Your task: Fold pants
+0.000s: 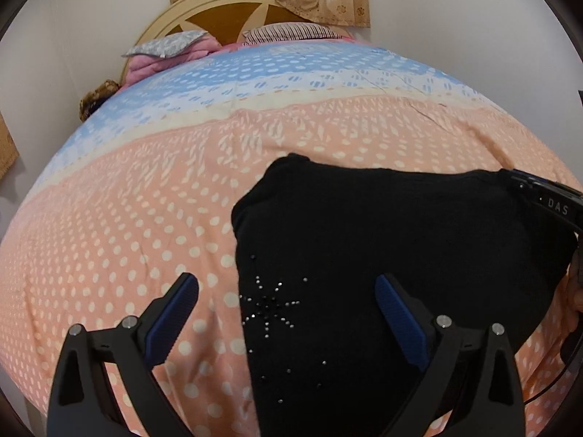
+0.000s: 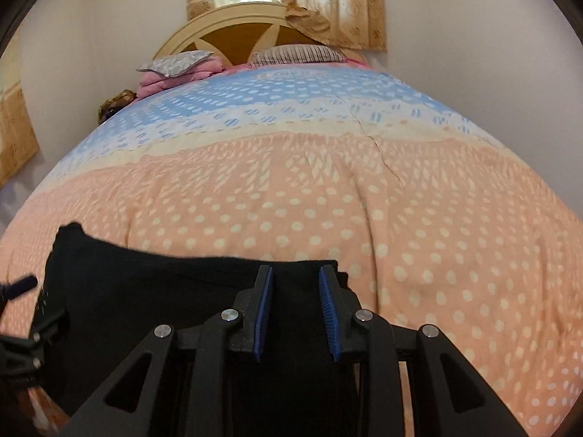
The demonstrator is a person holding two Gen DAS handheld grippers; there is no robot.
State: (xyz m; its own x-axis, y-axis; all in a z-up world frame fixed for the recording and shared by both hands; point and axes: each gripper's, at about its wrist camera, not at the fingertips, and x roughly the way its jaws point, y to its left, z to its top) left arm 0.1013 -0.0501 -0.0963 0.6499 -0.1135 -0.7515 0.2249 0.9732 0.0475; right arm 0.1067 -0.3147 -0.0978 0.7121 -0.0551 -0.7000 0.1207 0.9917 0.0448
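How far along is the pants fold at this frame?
Done: the black pants already lie as a compact bundle on the dotted bedspread, so at least one fold seems made. In hand: the left gripper hangs wide open over the edge with the rhinestones; the right gripper sits half-closed over the far edge. Left: possibly a final fold or smoothing.

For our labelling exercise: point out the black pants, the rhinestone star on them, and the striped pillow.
black pants [image 1: 400, 225], left wrist view, plain middle of the fabric.
rhinestone star [image 1: 269, 306], left wrist view, its centre.
striped pillow [image 2: 297, 53], right wrist view, its top face.
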